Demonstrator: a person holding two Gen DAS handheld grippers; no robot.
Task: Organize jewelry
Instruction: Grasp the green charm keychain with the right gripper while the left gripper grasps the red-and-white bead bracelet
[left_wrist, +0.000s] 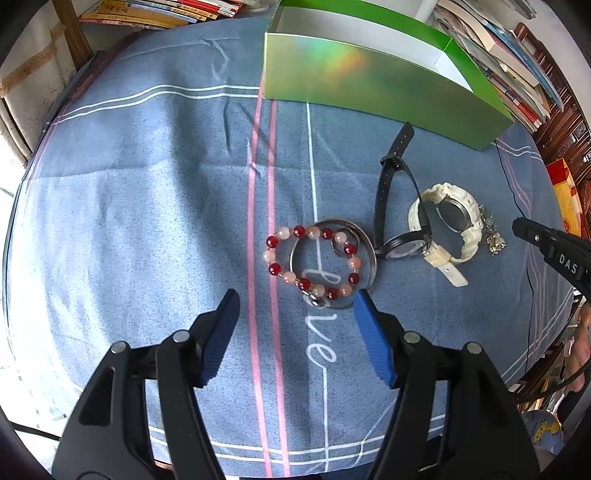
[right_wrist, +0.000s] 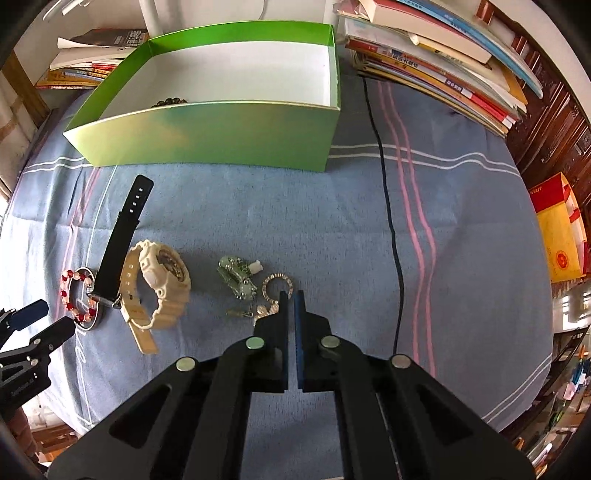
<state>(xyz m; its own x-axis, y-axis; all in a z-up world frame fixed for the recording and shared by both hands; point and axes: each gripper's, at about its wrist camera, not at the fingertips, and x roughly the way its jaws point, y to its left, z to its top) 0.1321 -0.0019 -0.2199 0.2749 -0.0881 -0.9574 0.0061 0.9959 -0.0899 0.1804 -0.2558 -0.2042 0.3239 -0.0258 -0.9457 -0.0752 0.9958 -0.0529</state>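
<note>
Left gripper (left_wrist: 295, 297) wide, hovering over beaded bracelet (left_wrist: 313, 263) lying across metal bangle (left_wrist: 334, 263) on blue striped cloth (left_wrist: 147, 221); nothing between fingers. Black watch (left_wrist: 391, 206) at 3 o'clock of bangle, white watch (left_wrist: 448, 221) touching it beyond. Right gripper (right_wrist: 291, 293) closed tight, tips at small silver ring (right_wrist: 277, 286) of charm cluster (right_wrist: 240, 277); grip on it unclear. Green box (right_wrist: 221, 129) at 12 o'clock, dark beads (right_wrist: 170, 101) inside.

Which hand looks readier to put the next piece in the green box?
Probably the right. The right gripper is shut at the small ring of the trinket bunch; whether it grips is unclear. The left gripper hangs open over the bead bracelet.
</note>
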